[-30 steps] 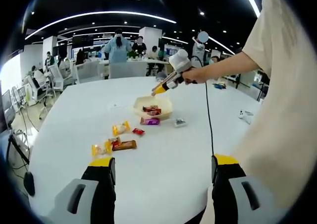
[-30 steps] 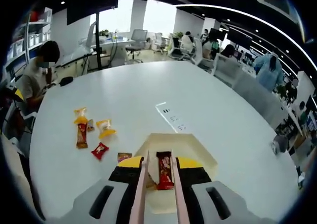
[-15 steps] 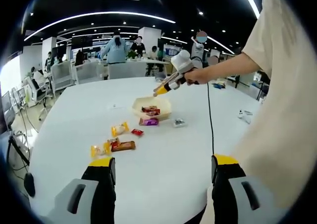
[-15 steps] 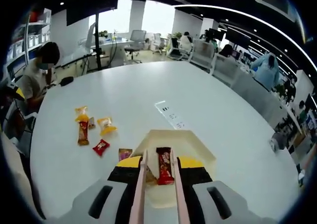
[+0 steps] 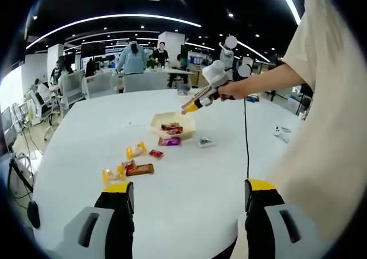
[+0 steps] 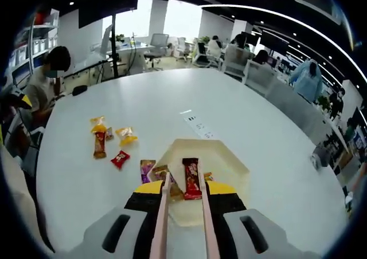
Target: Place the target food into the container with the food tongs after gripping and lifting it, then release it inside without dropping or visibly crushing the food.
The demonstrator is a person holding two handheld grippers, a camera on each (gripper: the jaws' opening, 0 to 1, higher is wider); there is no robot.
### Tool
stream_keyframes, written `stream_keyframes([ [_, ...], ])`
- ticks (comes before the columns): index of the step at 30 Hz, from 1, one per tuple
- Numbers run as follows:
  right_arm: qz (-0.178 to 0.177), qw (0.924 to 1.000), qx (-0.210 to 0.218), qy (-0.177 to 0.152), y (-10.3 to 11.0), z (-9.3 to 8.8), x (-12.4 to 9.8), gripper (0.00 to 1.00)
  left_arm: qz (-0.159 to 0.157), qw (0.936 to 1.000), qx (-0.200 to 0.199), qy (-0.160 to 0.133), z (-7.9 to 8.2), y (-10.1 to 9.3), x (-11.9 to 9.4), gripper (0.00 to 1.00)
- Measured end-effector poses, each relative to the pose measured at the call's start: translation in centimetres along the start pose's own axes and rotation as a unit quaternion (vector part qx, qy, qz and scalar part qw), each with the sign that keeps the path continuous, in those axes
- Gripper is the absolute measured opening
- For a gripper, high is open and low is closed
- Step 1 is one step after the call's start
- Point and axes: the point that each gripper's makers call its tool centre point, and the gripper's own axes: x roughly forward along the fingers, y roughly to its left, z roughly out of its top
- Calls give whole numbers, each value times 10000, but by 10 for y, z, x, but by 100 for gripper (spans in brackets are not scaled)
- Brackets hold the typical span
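Hovering right tool over tray, tong arms pressed near-parallel, narrow gap, nothing pinched. Red bar lies inside tray at lower centre of right gripper view, just beyond tong tips, long axis running along tongs. In left gripper view, right tool sits above tray at frame centre, wrist angled down. Left tool spread, empty, low over bench, well apart from tray. Loose snacks lie mid-left on bench.
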Motion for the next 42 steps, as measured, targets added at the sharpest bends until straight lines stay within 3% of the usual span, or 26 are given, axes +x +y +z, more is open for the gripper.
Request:
stream_keyframes([
  [18, 235, 9993, -43, 289, 29, -50, -22, 26, -124, 9999, 105, 18, 2, -14, 4, 78],
  [25, 425, 9969, -209, 633, 48, -80, -28, 26, -139, 9998, 120, 20, 1, -18, 4, 78],
  [31, 521, 9942, -461, 820, 59, -95, -29, 26, -142, 9998, 135, 33, 0, -20, 3, 78],
  [42, 627, 9870, -881, 1185, 63, -120, -22, 27, -138, 9998, 131, 47, -1, -24, 3, 78],
])
